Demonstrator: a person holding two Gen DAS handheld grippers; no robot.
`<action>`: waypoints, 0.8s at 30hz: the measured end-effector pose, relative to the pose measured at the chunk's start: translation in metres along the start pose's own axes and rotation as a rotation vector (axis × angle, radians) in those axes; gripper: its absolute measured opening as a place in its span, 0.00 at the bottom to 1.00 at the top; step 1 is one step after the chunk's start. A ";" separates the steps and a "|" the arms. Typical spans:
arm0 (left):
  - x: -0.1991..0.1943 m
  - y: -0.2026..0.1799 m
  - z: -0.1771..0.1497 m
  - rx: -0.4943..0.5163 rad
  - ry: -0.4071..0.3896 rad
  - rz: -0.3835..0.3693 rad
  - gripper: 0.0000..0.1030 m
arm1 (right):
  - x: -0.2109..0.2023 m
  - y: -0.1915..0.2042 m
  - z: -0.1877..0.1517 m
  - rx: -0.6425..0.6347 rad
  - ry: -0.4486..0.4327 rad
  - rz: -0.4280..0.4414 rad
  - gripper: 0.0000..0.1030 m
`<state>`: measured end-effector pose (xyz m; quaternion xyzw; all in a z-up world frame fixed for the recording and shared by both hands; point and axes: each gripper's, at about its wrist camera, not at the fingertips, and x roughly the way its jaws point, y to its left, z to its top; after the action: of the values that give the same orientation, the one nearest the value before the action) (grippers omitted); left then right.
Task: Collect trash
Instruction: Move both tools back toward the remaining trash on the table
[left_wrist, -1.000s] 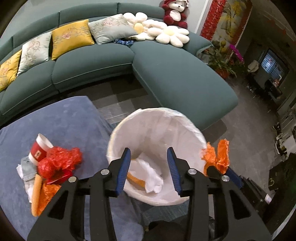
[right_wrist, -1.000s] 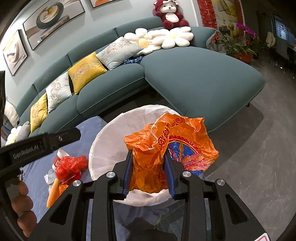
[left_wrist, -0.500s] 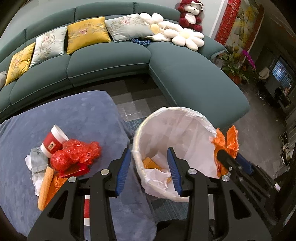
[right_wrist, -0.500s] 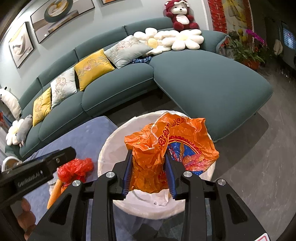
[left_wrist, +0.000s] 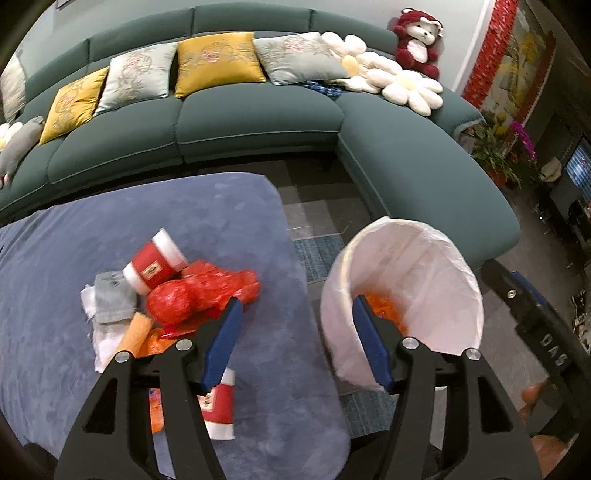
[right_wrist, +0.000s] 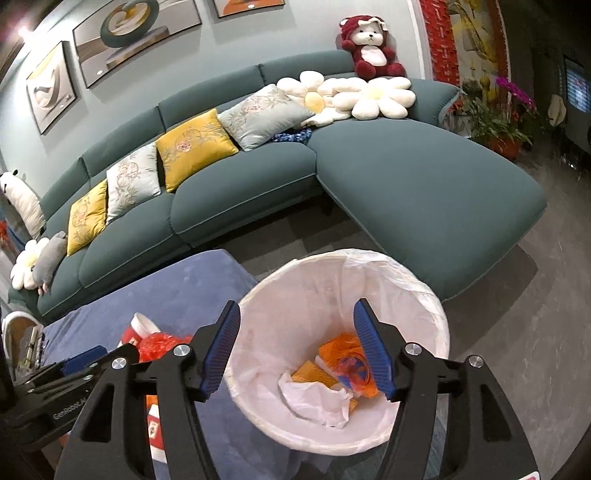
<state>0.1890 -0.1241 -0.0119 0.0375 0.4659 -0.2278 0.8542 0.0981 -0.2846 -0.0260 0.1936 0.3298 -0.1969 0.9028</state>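
I log a blue-covered table (left_wrist: 221, 206) bearing a heap: tipped red paper cup (left_wrist: 155, 264), red plastic bag (left_wrist: 201, 295), grey cloth (left_wrist: 112, 299); second cup (left_wrist: 219, 402) nearer.

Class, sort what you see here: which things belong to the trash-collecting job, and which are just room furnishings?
Job:
- lined bin
- orange bag inside it
- red cup
- red plastic wrap
- left gripper, right gripper, both open

Furnishings:
- sofa
- cushions
- teddy bear

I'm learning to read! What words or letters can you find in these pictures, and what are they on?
"GenRoboAI": on the left gripper body, small print.
"DAS": on the right gripper body, letters partly cut off.
Red cup label: too small to read.
Red wall banner: too blurred.
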 end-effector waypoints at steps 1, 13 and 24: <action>-0.002 0.006 -0.002 -0.005 0.001 0.007 0.57 | -0.002 0.005 -0.001 -0.006 0.001 0.002 0.60; -0.023 0.077 -0.034 -0.076 -0.006 0.084 0.65 | -0.011 0.077 -0.034 -0.113 0.058 0.058 0.64; -0.034 0.151 -0.076 -0.145 0.025 0.160 0.65 | -0.008 0.132 -0.080 -0.200 0.149 0.106 0.67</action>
<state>0.1780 0.0434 -0.0499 0.0154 0.4875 -0.1242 0.8641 0.1152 -0.1324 -0.0483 0.1339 0.4031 -0.1003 0.8997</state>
